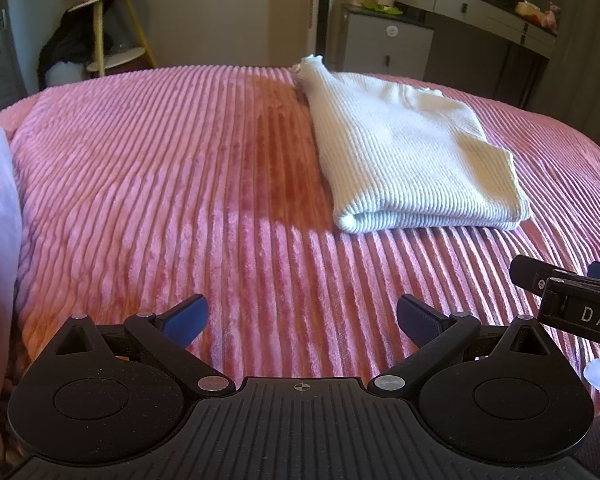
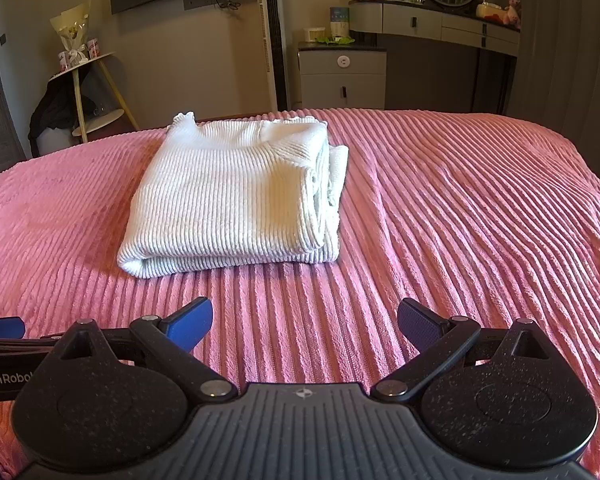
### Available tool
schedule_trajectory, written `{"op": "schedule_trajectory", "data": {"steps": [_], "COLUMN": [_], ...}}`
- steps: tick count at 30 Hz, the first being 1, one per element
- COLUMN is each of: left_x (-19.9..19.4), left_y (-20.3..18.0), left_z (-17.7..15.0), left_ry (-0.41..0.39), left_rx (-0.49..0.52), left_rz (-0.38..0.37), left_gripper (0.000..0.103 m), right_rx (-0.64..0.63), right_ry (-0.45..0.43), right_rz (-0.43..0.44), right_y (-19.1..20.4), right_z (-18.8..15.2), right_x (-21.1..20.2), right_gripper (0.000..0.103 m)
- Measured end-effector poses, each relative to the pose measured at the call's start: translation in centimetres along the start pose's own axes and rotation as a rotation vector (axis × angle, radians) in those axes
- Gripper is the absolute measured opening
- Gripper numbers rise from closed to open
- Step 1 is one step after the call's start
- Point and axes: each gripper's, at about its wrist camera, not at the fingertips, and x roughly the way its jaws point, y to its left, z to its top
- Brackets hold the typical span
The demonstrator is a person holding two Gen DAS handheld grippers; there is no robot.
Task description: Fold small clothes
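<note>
Lying folded into a thick rectangular bundle, the white ribbed knit sweater (image 2: pixel 228 196) rests on the pink ribbed plush bedspread (image 2: pixel 460 208), its neck pointing toward the far edge of the bed. Both claws sit well short of it, above bare cover. The left gripper (image 1: pixel 302 320) has its blue-padded fingers spread wide with nothing between them, and the right gripper (image 2: pixel 305 322) is likewise released and empty. From the left wrist view the sweater lies ahead to the right; a grey dressing table (image 2: pixel 432 24) stands against the far wall.
</note>
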Motion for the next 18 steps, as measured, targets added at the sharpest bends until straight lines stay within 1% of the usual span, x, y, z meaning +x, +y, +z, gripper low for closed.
{"op": "schedule_trajectory", "data": {"steps": [18], "left_x": [0.02], "left_y": [-0.01], "left_z": [0.02], "left_ry": [0.008], "left_rx": [-0.013], "left_rz": [0.005], "left_gripper": [0.103], "right_rx": [-0.005], "right_ry": [0.002], "right_rz": [-0.001], "right_y": [-0.16], "right_z": [-0.21], "right_x": [0.07], "right_gripper": [0.099]}}
